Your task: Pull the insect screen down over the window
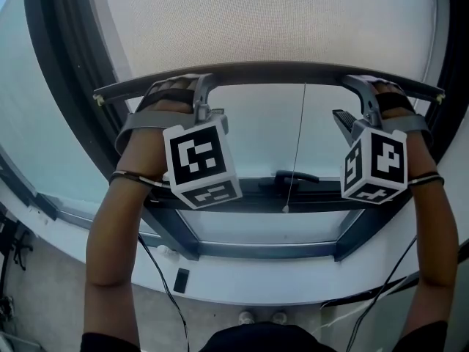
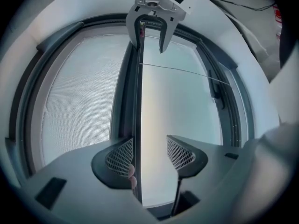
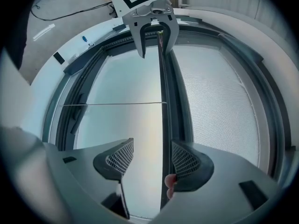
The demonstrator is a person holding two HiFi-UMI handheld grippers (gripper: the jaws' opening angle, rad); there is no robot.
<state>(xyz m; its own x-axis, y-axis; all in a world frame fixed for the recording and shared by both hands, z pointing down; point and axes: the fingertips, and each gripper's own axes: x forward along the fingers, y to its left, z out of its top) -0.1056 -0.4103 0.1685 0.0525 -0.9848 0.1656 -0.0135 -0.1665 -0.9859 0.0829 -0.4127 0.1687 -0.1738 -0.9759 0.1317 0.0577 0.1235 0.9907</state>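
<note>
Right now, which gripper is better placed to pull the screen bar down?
Neither clearly: the left gripper and the right gripper each straddle the screen bar with jaws open, near opposite ends. Pulling with both together looks best.

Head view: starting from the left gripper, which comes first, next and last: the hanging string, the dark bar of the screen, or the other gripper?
1. Bar: right at the left gripper, running between its open jaws.
2. String: hangs from the middle of the bar, off to the right.
3. Right gripper: farthest, near the bar's right end.
</note>
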